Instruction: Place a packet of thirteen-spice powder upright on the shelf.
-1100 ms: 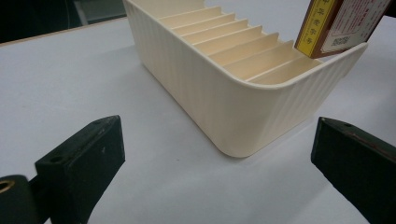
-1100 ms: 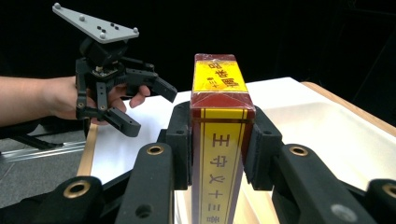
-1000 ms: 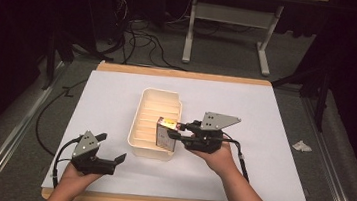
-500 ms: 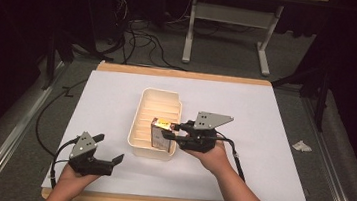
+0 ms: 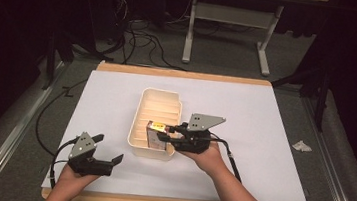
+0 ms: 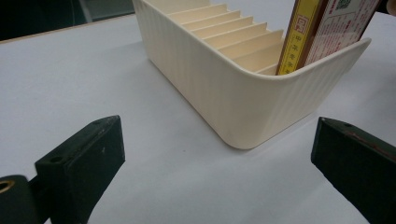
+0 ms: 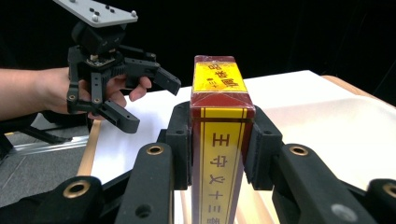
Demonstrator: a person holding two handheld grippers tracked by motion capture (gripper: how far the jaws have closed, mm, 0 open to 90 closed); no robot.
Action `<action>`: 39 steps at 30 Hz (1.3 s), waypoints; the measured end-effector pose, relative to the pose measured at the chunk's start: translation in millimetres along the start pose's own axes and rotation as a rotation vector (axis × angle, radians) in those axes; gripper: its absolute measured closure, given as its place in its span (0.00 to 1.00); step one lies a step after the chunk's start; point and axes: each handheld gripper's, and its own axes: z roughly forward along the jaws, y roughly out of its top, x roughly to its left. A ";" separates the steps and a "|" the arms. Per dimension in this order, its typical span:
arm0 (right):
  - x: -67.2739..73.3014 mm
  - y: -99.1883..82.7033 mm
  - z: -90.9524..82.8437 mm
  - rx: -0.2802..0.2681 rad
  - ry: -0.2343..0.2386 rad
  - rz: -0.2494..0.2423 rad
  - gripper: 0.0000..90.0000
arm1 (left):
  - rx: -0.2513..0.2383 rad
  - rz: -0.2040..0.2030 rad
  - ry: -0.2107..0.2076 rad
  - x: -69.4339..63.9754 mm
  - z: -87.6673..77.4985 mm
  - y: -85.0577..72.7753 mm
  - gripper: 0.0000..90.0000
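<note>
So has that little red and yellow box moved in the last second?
Yes. Clamped in the right gripper, the box has gone toward the near end of the cream bin and lower into it.

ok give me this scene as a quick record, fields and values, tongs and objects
surface: white sheet on a wooden table
organizer: cream slotted bin, long and ribbed
box: red and yellow carton, upright at the bin's near end
right tongs: shut on the box's sides, over the bin
left tongs: open, holding nothing, near the table's front-left, apart from the bin
floor: crumpled paper scrap to the right of the table
</note>
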 end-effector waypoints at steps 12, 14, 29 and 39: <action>0.3 -9.9 15.1 0.038 0.004 -0.009 0.76 | 0.005 -0.003 0.002 0.5 0.4 -1.0 0.04; 0.1 -12.0 17.8 0.045 0.004 -0.013 0.76 | 0.005 -0.003 0.003 0.4 0.5 -1.1 0.04; 0.7 -22.9 27.8 0.079 -0.011 0.002 0.76 | 0.006 -0.002 0.002 0.1 0.6 -1.2 0.04; 1.6 -25.8 28.8 0.095 -0.016 0.001 0.76 | 0.010 0.001 0.000 -0.3 1.4 -1.7 0.04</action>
